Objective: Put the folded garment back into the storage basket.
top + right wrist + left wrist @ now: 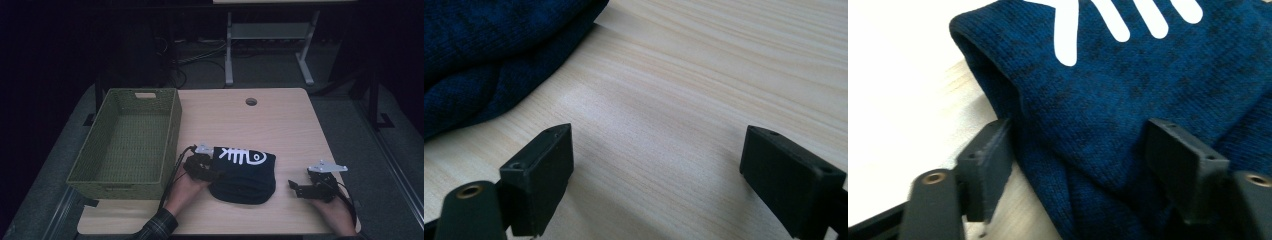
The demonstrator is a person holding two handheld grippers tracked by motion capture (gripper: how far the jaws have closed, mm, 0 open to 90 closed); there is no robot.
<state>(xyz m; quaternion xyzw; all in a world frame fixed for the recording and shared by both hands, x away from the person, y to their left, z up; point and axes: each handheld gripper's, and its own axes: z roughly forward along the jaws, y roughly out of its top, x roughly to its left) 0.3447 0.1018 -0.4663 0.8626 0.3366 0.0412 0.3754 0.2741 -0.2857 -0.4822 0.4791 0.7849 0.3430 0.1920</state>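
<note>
Far left of the surface (280, 115): a green woven basket (100, 145) with a handle slot in its far wall, standing along the left edge.

Just right of the basket, the left tongs (212, 170) sit at the left edge of a folded dark blue knit garment (245, 175) with a white fish-skeleton print on its upper face. In the left gripper view the left tongs (1083, 165) stand wide, one jaw on each side of a thick fold of the knit garment (1128, 90): the left jaw is down beside the fold's edge over bare wood, the right jaw lies over the fabric. The jaws are spread around the cloth, not pressed shut on it. The person's left hand (182, 192), in a plaid cuff, holds this tool.

The garment lies near the front middle of the surface, print side up, rounded edge toward the person.

Right of it, apart from the cloth, the right tongs (295, 187) rest low over bare wood. In the right gripper view the right tongs (656, 165) are wide with nothing between the jaws; the garment's edge (489, 60) lies at the upper left, clear of both jaws.
</note>
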